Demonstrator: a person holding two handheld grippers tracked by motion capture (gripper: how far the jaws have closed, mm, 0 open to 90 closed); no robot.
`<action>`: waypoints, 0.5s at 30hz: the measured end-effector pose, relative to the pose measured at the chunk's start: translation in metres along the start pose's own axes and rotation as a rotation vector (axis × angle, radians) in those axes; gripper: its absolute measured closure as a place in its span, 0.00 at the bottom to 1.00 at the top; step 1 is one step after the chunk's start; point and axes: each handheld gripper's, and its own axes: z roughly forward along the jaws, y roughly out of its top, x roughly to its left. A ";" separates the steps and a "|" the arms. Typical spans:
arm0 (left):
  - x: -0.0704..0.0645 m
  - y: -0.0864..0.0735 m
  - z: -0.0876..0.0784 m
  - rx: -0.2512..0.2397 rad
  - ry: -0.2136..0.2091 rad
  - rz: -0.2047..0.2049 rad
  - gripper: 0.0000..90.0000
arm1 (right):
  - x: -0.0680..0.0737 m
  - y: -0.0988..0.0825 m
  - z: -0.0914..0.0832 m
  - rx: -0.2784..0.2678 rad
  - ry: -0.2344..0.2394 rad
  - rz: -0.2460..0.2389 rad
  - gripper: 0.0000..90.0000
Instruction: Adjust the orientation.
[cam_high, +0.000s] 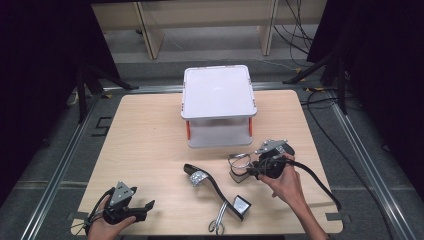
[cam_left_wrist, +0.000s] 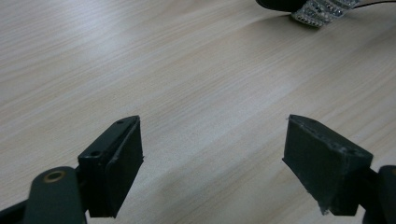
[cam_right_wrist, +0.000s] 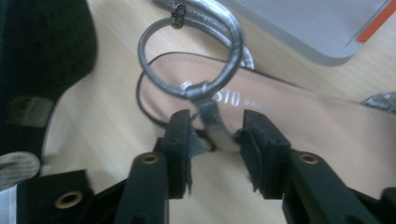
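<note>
Right gripper view: right gripper (cam_right_wrist: 216, 135), jaws narrowed around the sandal (cam_right_wrist: 289, 116)'s floppy silver heel strap, needs its stiff heel instead; left gripper (cam_left_wrist: 212, 163) gapes empty.

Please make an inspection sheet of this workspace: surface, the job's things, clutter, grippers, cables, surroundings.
Surface: light wooden table.
Job's things: upright sandal at the right gripper, silver ankle strap looped above its heel; second sandal lying on its side near the front edge.
Clutter: white two-tier rack at the back.
Grippers: left gripper open over bare wood; right gripper jaws around the heel strap, contact unclear.
Cables: black cable trailing from the right gripper.
Surroundings: grey floor, dark curtains, floor cables.
</note>
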 end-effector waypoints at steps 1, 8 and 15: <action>0.000 0.000 -0.001 -0.002 -0.003 -0.002 0.21 | 0.001 0.001 0.002 0.000 -0.013 -0.011 0.77; 0.000 0.000 -0.001 -0.007 -0.003 -0.002 0.21 | -0.002 -0.007 -0.014 0.057 -0.073 -0.083 0.91; -0.001 0.001 -0.002 -0.019 -0.008 -0.006 0.21 | -0.017 -0.031 -0.038 0.088 -0.091 -0.052 0.91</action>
